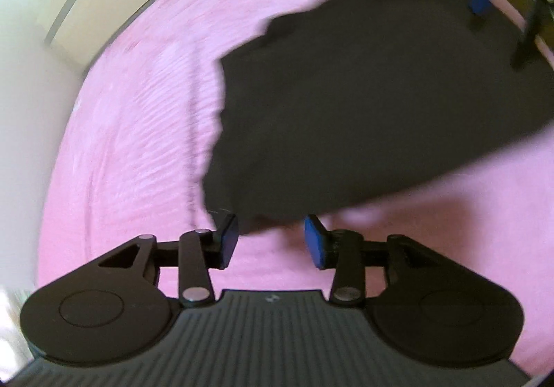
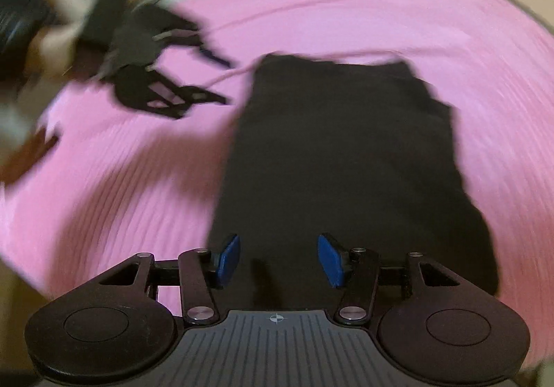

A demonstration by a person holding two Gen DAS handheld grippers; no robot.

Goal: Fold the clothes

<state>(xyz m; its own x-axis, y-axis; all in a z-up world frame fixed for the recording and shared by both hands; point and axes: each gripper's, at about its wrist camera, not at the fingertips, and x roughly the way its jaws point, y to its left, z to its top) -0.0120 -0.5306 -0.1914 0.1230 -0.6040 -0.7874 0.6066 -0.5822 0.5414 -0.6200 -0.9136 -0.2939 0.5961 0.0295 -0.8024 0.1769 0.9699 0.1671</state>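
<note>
Black garment (image 2: 339, 158), folded, frame centre on pink sheet (image 2: 121, 196); left gripper (image 1: 271, 241) and right gripper (image 2: 278, 258) agape, empty; pinch corners squarely.

Left wrist cam: sits behind its own open fingers, looks down and fwd, close over the pink sheet (image 1: 131, 130) at one edge of the black garment (image 1: 363, 103). Right wrist cam: same low, close angle over another edge. Both blurred. Shared: garment, sheet; each cam sees the other gripper.

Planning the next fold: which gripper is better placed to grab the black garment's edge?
Probably the left gripper: open, right at the black garment's near corner. The right gripper hangs open over its middle.
</note>
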